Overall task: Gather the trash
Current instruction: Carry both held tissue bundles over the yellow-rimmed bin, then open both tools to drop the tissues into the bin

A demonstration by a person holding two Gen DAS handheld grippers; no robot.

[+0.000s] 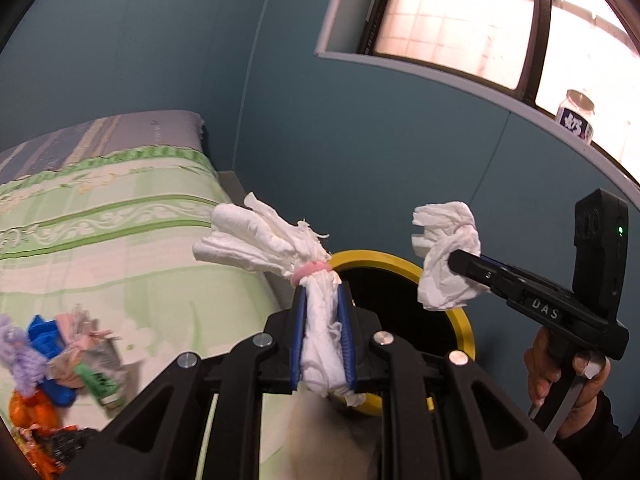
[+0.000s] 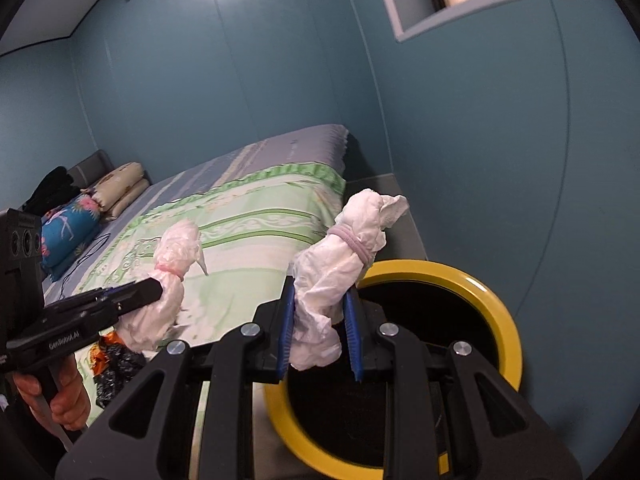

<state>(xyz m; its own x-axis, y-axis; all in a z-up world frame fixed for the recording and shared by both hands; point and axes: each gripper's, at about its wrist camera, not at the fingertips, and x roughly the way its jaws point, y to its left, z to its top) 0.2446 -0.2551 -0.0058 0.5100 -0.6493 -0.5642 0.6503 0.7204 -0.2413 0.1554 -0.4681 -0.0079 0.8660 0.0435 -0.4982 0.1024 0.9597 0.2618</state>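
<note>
1. Clearly mid-carry toward the bin (image 2: 500,312), yellow-rimmed, lower right of the right view, beside the bed (image 2: 240,216).
2. Left claw (image 1: 322,320) clamped on a tissue wad (image 1: 272,236) tied with a pink band, at frame centre.
3. Right claw (image 2: 320,332) clamped on another tied wad (image 2: 344,264), just over the rim.
4. Next, judged: hover both over the opening, then release.
5. More litter (image 1: 60,356) lower left on the green bedspread; blue walls, window (image 1: 460,16) upper right.
</note>
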